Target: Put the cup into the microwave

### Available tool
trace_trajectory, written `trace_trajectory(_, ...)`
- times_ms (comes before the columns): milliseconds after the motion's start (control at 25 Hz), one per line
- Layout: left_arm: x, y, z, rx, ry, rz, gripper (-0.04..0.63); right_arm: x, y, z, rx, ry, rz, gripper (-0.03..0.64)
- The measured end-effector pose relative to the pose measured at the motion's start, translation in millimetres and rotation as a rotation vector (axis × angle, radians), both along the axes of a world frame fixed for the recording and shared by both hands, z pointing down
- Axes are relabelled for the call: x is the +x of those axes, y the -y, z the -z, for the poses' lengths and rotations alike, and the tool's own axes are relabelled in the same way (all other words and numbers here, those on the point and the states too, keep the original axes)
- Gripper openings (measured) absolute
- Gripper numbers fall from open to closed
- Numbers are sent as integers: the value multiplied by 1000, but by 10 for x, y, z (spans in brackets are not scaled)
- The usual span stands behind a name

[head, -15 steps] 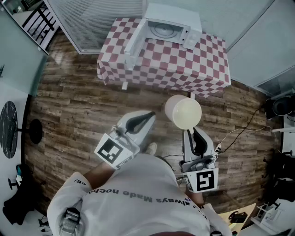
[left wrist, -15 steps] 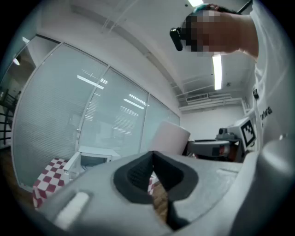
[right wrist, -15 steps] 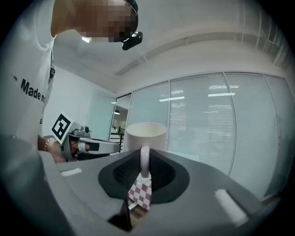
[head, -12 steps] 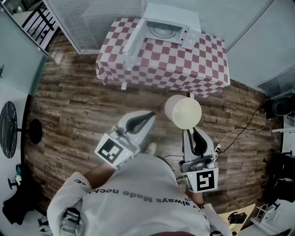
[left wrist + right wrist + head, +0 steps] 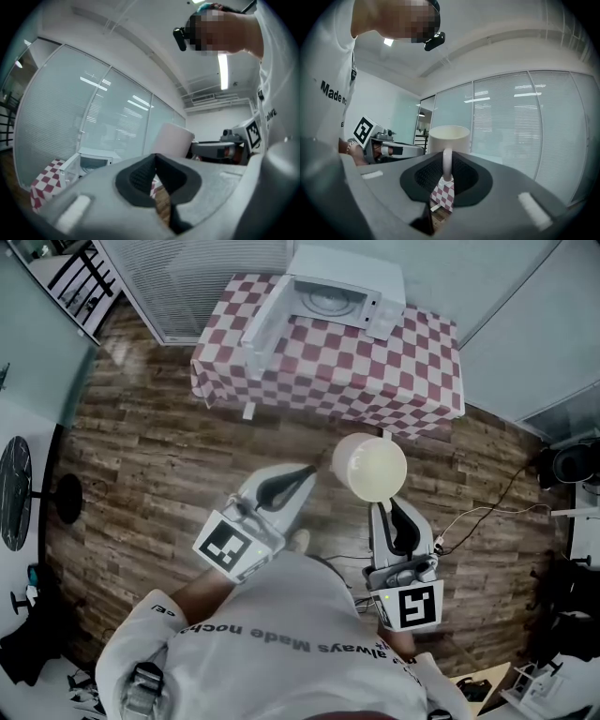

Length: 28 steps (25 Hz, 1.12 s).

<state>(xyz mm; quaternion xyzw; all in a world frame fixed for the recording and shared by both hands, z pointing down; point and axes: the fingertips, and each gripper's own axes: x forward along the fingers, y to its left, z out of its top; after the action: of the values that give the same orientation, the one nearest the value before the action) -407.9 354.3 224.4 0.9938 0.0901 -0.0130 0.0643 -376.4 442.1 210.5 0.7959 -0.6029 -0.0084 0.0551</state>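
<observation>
Right gripper view shows the right gripper [image 5: 446, 177] clamped on the thin handle of the cream mug [image 5: 449, 138], which stands upright above the jaws. The left gripper [image 5: 155, 174], just beside it, is pinched shut on nothing. From the head view, the mug hangs over the wooden floor [image 5: 159, 456], well short of the checked table [image 5: 394, 381] and the microwave [image 5: 333, 298], whose door [image 5: 262, 324] stands open. Held by the handle alone, the mug could swivel or slip in transit, or clip the door frame.
</observation>
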Motion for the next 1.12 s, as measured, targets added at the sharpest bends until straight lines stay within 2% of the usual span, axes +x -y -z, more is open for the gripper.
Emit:
trace_trajectory(520,94,186,-51,-5,17,14,5,87,216,-10,-1,12,21,44)
trace_trajectory(1120,601,1403,-31,-7,6,-15,5,595,1461,5,7,3,-1,44)
